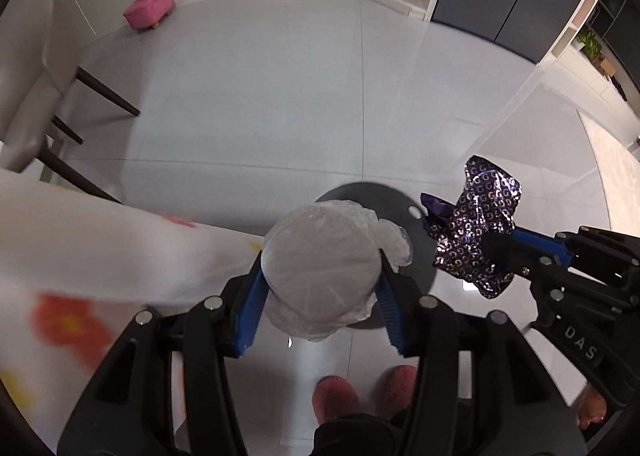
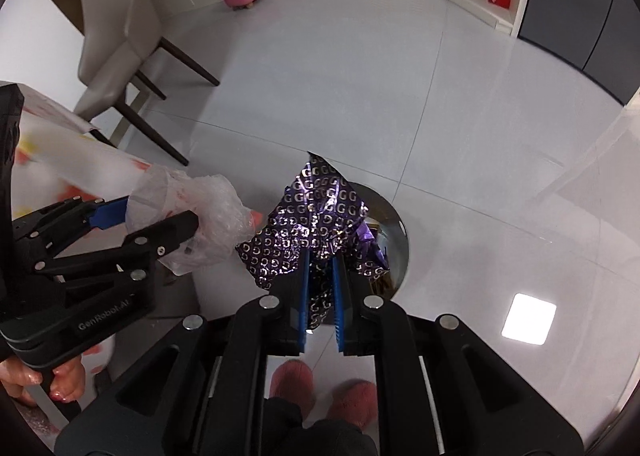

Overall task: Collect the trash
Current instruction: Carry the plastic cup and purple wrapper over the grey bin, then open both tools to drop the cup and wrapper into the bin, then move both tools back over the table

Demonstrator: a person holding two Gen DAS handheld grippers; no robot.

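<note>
Item one: my left gripper (image 1: 320,276) is clamping a clear crumpled plastic cup with a round flat lid (image 1: 320,252), hanging above the round dark bin lid (image 1: 376,196). Item two: my right gripper (image 2: 321,256), jaws nearly together, is pinching a crinkled purple foil wrapper with silver lettering (image 2: 308,224) at three o'clock of the cup, over the grey tiled floor (image 2: 320,76).

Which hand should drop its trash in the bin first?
Probably the right gripper: its purple wrapper hangs right over the bin opening. The left gripper holds its clear plastic cup nearer the rim.
</note>
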